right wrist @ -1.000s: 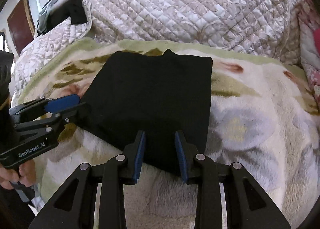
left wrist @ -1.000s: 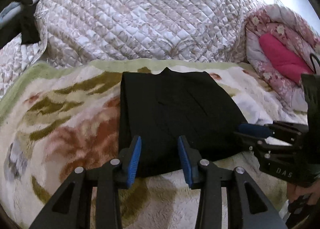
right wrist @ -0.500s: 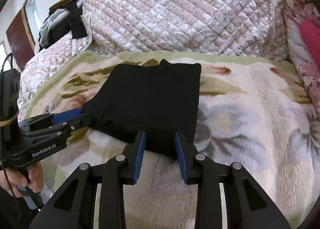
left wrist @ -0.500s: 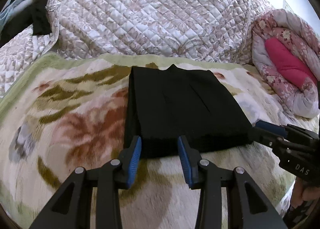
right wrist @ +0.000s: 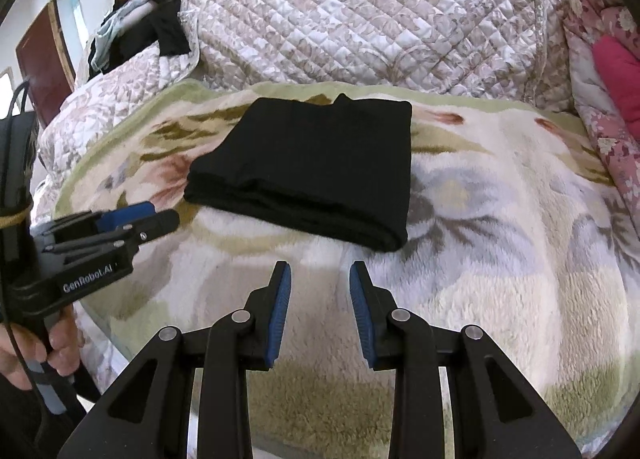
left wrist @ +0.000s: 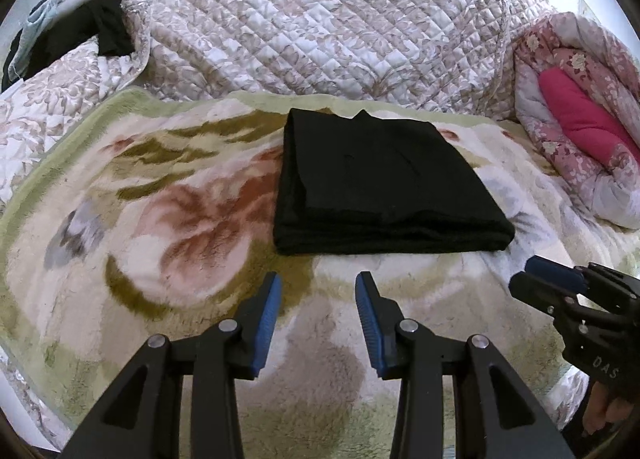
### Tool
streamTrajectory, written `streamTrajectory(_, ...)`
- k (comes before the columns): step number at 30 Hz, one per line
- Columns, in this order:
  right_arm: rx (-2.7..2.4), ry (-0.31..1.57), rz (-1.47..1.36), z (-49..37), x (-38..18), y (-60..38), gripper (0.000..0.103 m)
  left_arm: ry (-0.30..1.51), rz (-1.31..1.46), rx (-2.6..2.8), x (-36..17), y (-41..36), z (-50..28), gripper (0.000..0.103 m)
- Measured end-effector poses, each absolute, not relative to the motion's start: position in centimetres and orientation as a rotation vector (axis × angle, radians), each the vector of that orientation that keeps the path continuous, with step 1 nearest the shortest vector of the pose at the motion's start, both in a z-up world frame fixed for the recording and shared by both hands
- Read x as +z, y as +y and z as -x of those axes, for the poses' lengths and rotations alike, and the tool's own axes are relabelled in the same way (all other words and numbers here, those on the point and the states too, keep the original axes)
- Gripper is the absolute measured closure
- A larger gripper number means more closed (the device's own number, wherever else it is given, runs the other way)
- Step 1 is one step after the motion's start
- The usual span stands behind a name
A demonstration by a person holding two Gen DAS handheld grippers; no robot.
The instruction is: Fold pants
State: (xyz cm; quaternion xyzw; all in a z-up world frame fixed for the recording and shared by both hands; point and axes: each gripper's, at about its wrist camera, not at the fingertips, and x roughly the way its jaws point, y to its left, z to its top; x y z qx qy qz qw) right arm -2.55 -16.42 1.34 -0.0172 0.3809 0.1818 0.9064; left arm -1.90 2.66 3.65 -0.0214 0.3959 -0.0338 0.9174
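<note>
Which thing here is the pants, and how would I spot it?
Find the fluffy flowered blanket in front of the big quilt. The pants lie in the middle of it: a flat folded rectangle, the only plain black thing on it.

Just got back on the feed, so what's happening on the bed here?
A person holds a gripper in each hand over a floral blanket. The black pants lie on it, folded into a neat rectangle. Neither gripper touches them: the left gripper and right gripper are both open and empty, short of the near edge. The fold looks done.
</note>
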Motion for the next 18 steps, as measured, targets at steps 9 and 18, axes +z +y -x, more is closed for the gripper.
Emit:
streamTrajectory(9, 0.316, 0.83, 0.031, 1.2, -0.2, -17.0, 0.072, 0.861, 0.023, -0.042, 1.8, 3.0, 0.8, 0.061)
streamTrajectory(18, 0.306, 0.832, 0.047, 0.8, -0.8, -16.9, 0.064, 0.871, 0.007, -0.049, 1.0, 2.9, 0.4, 0.053)
